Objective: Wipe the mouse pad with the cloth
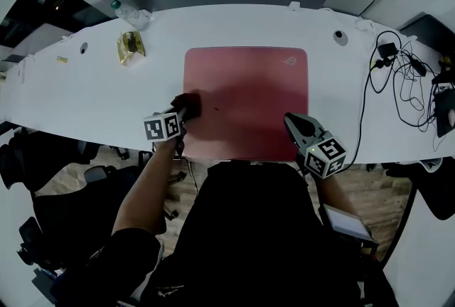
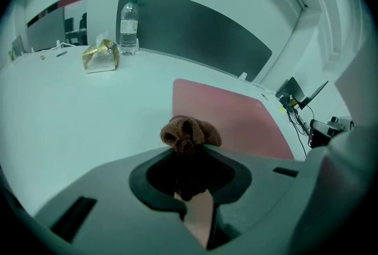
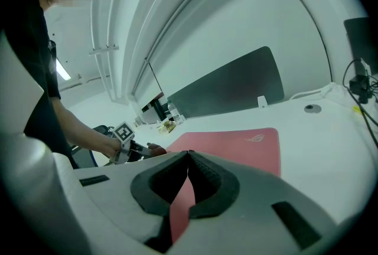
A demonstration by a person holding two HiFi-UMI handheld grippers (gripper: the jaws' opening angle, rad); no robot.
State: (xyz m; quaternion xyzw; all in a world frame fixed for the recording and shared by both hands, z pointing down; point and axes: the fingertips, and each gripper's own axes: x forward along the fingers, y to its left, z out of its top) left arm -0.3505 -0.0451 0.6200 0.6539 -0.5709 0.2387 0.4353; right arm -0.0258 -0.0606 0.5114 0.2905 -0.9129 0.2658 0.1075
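On the white desk (image 1: 85,103), centre of the head view, mouse pad (image 1: 249,96): red rectangle, long axis running left to right along the desk's near edge; logo in its upper right corner.
Cloth (image 2: 189,133): dark brown, bunched into a lump, at the pad's left edge, low on that side.
Left gripper (image 2: 189,152): jaws clamped on the cloth, which bulges out past the tips; pointing toward the upper right of the head view, onto the pad.
Right gripper (image 3: 188,156): jaws pressed together with nothing between them, over the pad's lower right corner.
Head view only: tangle of black cables (image 1: 398,74) at the right of the frame.
Left gripper view only: upright water bottle (image 2: 128,26) with a gold packet (image 2: 101,55) beside it, upper left.
Right gripper view only: the person's forearm (image 3: 77,127) reaching in from the left, with the left gripper seen side-on.
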